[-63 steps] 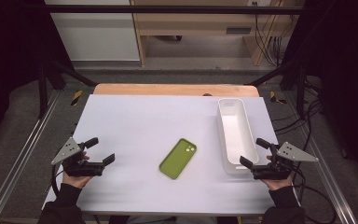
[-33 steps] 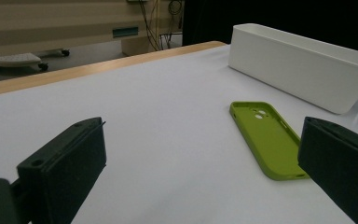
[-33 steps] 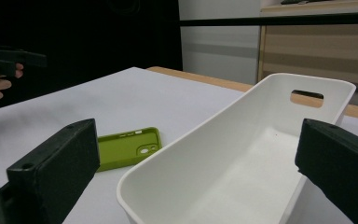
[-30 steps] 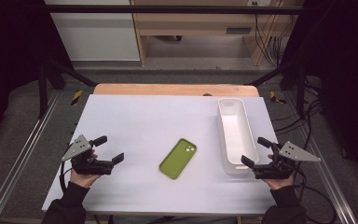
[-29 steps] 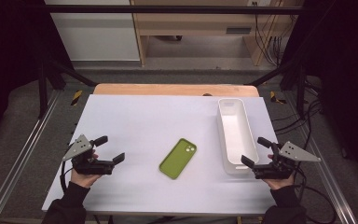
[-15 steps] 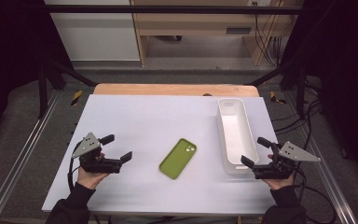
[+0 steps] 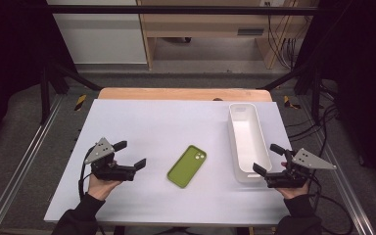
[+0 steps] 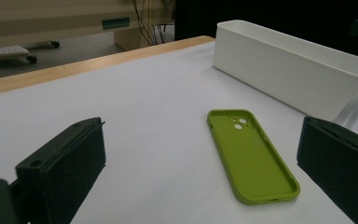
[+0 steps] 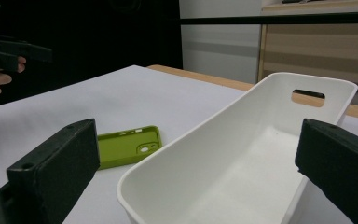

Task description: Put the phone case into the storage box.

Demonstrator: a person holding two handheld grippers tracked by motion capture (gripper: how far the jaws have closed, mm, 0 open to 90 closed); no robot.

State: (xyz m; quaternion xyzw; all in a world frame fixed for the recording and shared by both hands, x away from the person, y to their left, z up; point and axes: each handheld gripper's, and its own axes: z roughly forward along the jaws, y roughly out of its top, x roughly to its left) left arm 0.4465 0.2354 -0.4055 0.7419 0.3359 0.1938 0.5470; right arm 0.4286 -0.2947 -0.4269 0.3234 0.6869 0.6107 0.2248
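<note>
A rectangular table topped with a white sheet, a bare wooden strip along its far edge, carries a flat olive-green phone case, lying open side up ahead of the left gripper's fingers, and a long white plastic bin, its near end between the right gripper's fingers.

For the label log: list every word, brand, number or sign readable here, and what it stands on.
None can be read.
Green phone case: plain, no print.
White bin: blank walls inside and out.
Left gripper and right gripper: no legible marking.
</note>
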